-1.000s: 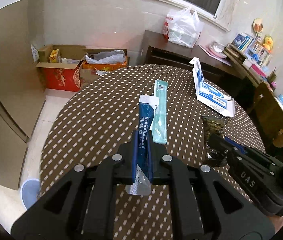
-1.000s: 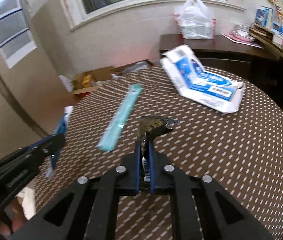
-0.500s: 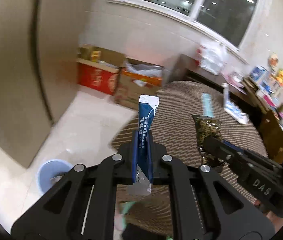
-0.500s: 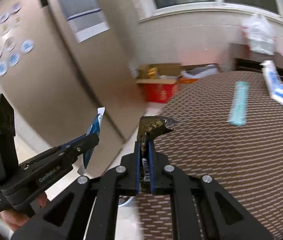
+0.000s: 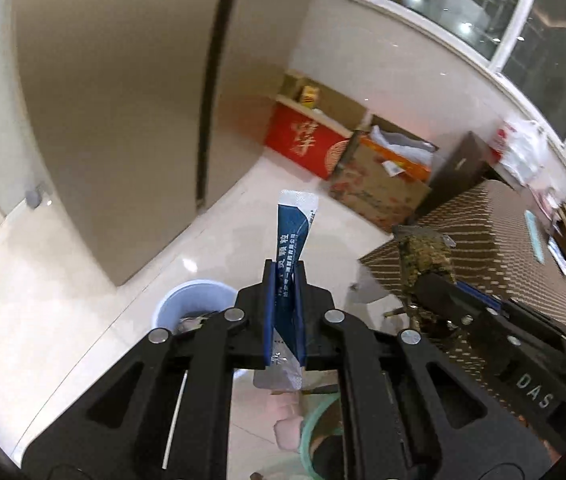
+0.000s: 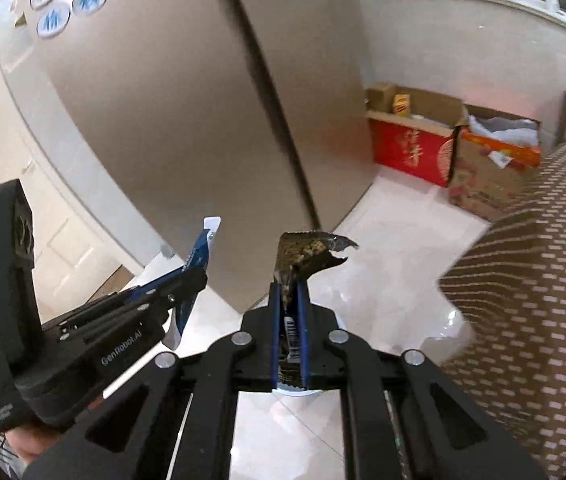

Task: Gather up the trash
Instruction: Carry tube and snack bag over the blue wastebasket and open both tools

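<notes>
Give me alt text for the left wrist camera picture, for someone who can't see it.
The left gripper holds a blue sachet upright above a pale tiled floor, with a light blue bin just below and left. To the right, the right gripper holds a dark crumpled wrapper beside a brown dotted table.

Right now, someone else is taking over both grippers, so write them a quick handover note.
Left gripper: shut on the blue sachet.
Right gripper: shut on the dark wrapper.
Both are held over the floor beside the table; the bin stands on the floor below the left gripper.
Done: two pieces lifted.
Left: drop both in the bin, then fetch the green packet lying on the table.
</notes>
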`<control>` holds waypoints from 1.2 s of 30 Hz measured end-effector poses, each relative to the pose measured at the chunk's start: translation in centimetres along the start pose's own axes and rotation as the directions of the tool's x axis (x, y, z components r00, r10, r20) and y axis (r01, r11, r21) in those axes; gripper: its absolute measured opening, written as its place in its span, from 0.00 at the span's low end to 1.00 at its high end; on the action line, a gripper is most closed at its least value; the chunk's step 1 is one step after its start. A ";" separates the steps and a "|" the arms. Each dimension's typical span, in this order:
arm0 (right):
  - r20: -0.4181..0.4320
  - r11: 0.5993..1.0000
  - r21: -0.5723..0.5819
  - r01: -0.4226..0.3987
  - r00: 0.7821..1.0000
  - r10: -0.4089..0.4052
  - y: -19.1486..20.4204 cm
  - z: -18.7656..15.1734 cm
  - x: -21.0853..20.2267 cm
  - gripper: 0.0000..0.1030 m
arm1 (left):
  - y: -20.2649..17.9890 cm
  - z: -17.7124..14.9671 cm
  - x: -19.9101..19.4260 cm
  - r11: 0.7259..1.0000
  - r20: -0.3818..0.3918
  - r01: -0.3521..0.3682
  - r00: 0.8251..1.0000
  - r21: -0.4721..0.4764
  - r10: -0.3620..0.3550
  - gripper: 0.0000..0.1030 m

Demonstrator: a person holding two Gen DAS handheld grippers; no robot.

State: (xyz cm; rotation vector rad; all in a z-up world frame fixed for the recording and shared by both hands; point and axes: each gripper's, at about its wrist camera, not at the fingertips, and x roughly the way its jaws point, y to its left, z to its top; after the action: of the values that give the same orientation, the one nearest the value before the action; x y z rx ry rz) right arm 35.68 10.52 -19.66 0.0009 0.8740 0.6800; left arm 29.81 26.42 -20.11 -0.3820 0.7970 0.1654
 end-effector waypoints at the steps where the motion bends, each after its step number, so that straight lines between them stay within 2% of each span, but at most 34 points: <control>1: -0.006 1.000 -0.007 -0.003 1.000 0.003 0.5 0.0 0.7 0.08 | 0.9 -0.1 0.3 1.000 -0.001 -0.020 1.000 -0.011 0.020 0.08; 4: -0.020 1.000 -0.016 -0.022 1.000 0.022 1.9 -0.1 3.6 0.12 | 2.8 -0.1 1.2 0.998 -0.011 -0.057 0.998 -0.035 0.057 0.08; 5: -0.022 1.000 -0.017 -0.020 1.000 0.020 1.9 0.0 4.4 0.17 | 3.4 -0.2 1.6 0.997 -0.017 -0.068 0.998 -0.042 0.067 0.08; 6: -0.029 1.000 -0.020 -0.020 0.999 0.020 2.1 -0.1 5.5 0.26 | 3.9 -0.3 1.8 0.996 -0.020 -0.080 0.997 -0.048 0.079 0.09; 10: -0.052 0.999 -0.043 0.031 0.998 -0.033 2.4 -0.4 8.2 0.32 | 6.3 -0.7 3.5 0.989 -0.053 -0.124 0.991 -0.074 0.120 0.09; 14: -0.050 0.994 -0.087 0.059 0.997 -0.063 2.8 -1.5 8.9 0.40 | 6.7 -1.1 4.9 0.987 -0.079 -0.143 0.987 -0.075 0.137 0.09; 22: -0.024 0.993 -0.090 0.078 0.996 -0.080 2.7 -1.8 8.4 0.55 | 6.4 -0.9 6.8 0.988 -0.103 -0.139 0.986 -0.061 0.132 0.09; 32: 0.002 0.994 -0.056 0.099 0.995 -0.099 1.7 -1.5 7.8 0.60 | 6.5 -0.1 7.6 0.987 -0.124 -0.152 0.982 -0.058 0.144 0.09; 36: 0.019 0.994 -0.037 0.100 0.995 -0.099 1.1 -1.4 7.2 0.61 | 6.0 0.0 7.9 0.983 -0.119 -0.178 0.978 -0.053 0.171 0.09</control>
State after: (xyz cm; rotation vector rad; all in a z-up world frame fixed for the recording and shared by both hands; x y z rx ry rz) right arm 37.31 14.94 -25.38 -0.0705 0.8386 0.6025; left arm 33.51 31.96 -27.47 -0.3842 0.9401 0.3362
